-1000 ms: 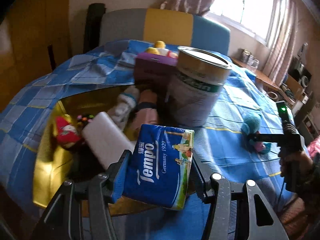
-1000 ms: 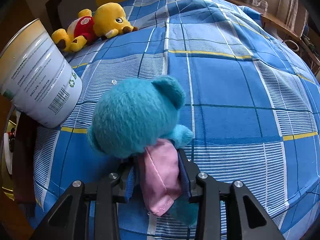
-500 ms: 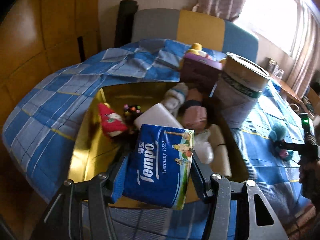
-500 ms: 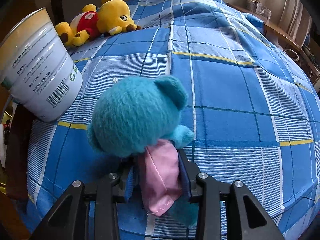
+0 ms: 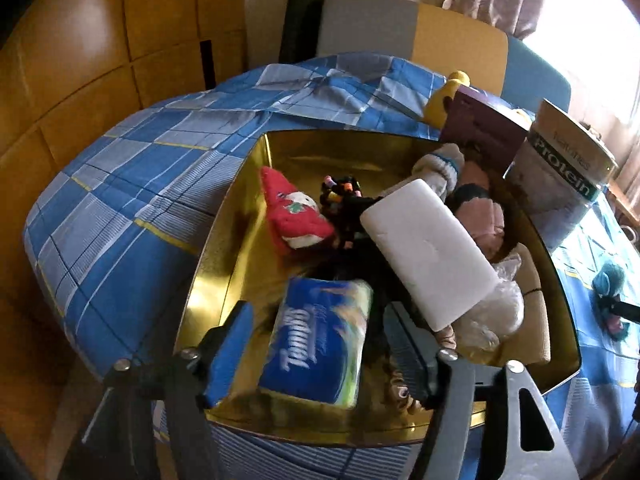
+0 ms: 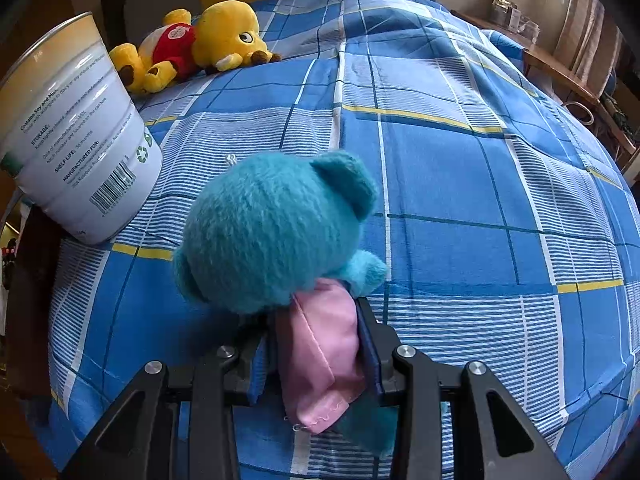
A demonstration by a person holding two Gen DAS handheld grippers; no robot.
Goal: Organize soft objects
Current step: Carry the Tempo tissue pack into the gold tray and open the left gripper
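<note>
Left wrist view first: we're hovering the left tool [image 5: 316, 356] over the gold tray [image 5: 224, 240], and its jaws are opening, so the blue tissue pack [image 5: 320, 340] is sitting between the pads with gaps on both sides, blurry and apparently dropping into the tray. Already in there we're seeing a red plush [image 5: 296, 216], a white foam block [image 5: 428, 256], a sock [image 5: 438, 168], a pink soft thing [image 5: 484, 220] and a crinkly plastic bag [image 5: 500, 312] (it's getting crowded). The protein can [image 5: 560, 176] and a purple box [image 5: 480, 128] are standing just beyond the tray.

Right wrist view: we're gripping the teal plush [image 6: 272, 232] by its pink cloth with the right tool [image 6: 316, 344], jaws narrow, low over the blue checked bedspread [image 6: 480, 160]. The yellow bear [image 6: 192, 44] is lying untouched further back.

So we're reckoning most is done; the teal plush and yellow bear are left.
</note>
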